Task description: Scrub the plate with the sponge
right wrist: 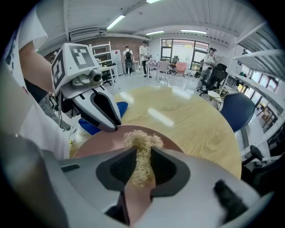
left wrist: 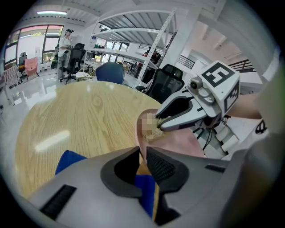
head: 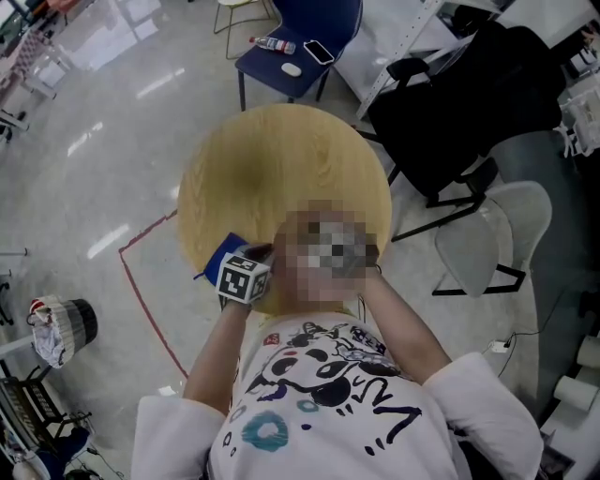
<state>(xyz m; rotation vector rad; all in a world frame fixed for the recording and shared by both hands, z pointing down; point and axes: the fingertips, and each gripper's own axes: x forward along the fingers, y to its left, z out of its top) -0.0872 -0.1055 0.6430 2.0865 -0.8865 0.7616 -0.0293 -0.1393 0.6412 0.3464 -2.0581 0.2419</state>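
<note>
Right tongs (right wrist: pixel 142 156) clenched on fibrous sponge (right wrist: pixel 141 139), left tongs (left wrist: pixel 142 154) pinching plate (left wrist: pixel 183 144) rim, head view hides plate

- A round wooden bench (head: pixel 281 159) stood on a glossy pale floor (head: pixel 84 169).
- A blue chair (head: pixel 314 19) stood beyond it.
- Strip lights (right wrist: pixel 115 21) lit the ceiling.
- Windows (right wrist: pixel 185 46) lined the far wall.

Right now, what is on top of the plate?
A beige sponge, pinched by the right hand-held gripper, rests on the plate. The left hand-held gripper clamps its rim. The surface beneath the sponge is hidden.
</note>
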